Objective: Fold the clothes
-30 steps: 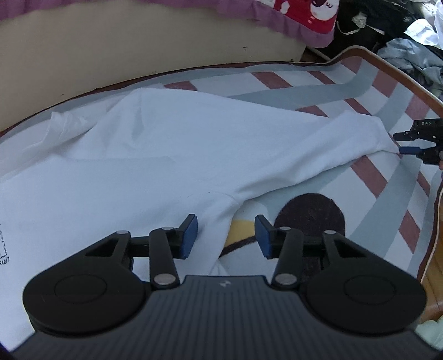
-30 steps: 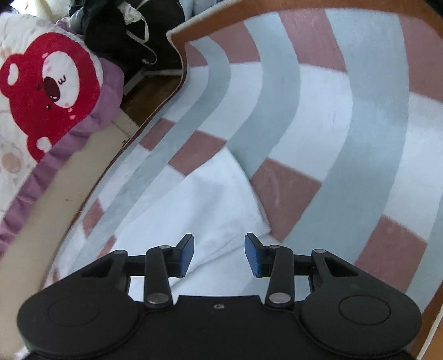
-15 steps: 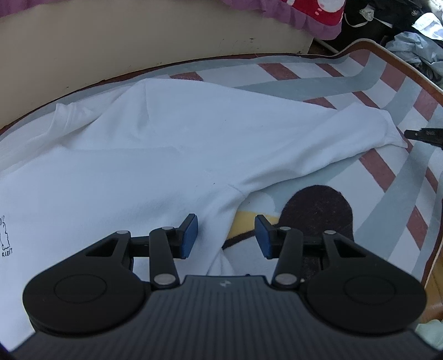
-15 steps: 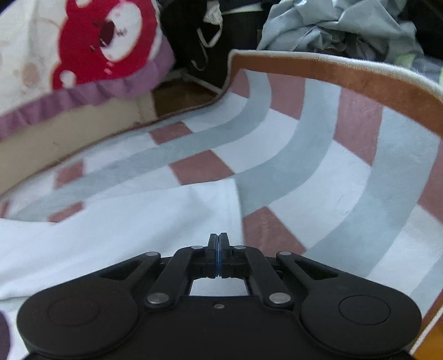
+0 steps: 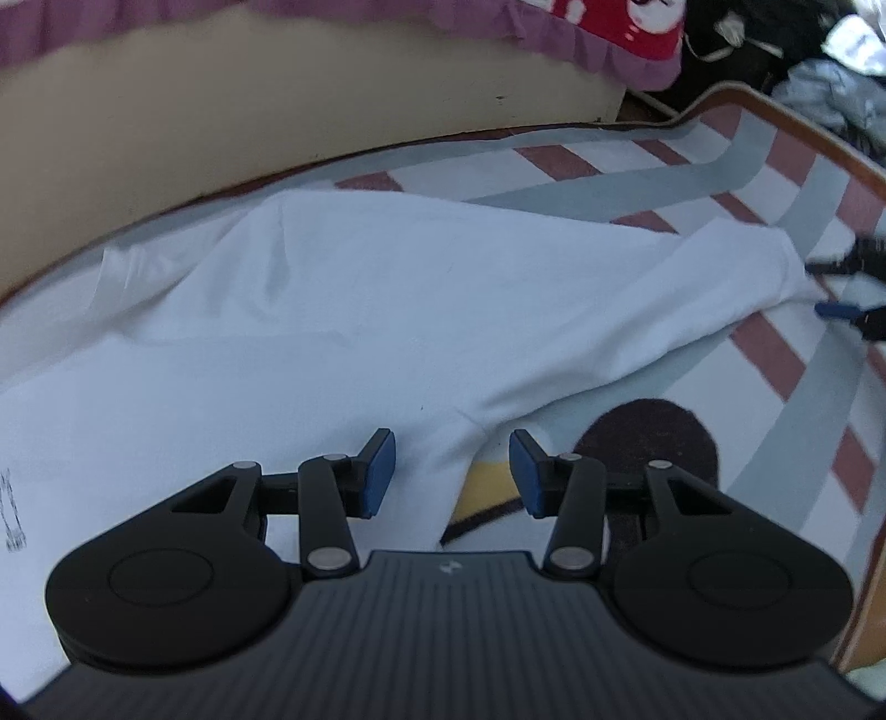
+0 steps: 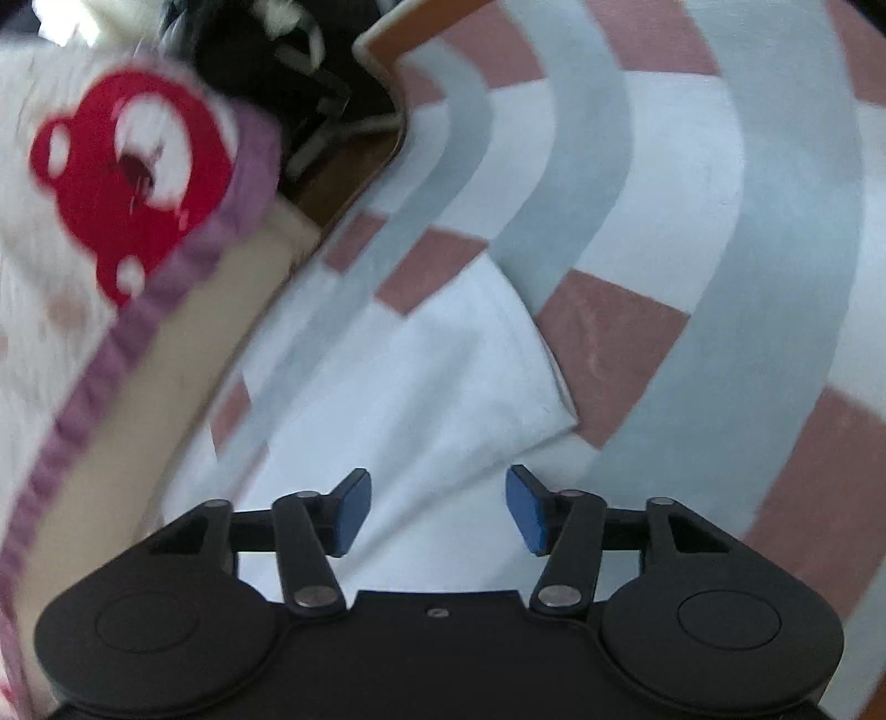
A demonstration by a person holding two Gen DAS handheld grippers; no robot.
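A white T-shirt (image 5: pixel 343 310) lies spread on a striped rug (image 5: pixel 775 387), one sleeve stretched out to the right. My left gripper (image 5: pixel 451 476) hovers open over the shirt's side edge near the armpit, nothing pressed between its blue pads. In the right wrist view the sleeve end (image 6: pixel 443 387) lies flat below my right gripper (image 6: pixel 437 507), whose jaws are opening over the cloth without pinching it. The right gripper (image 5: pixel 847 293) also shows at the far right of the left wrist view, just off the sleeve tip.
A bed side (image 5: pixel 277 111) with a purple-frilled blanket bearing a red bear (image 6: pixel 133 177) runs along the rug's far edge. Piles of dark and grey clothes (image 5: pixel 819 83) lie beyond the rug's brown-edged corner (image 6: pixel 387 44).
My right gripper went from partly open to fully shut to wide open, and its view swung back down onto the sleeve end. The left gripper stayed put over the shirt's edge.
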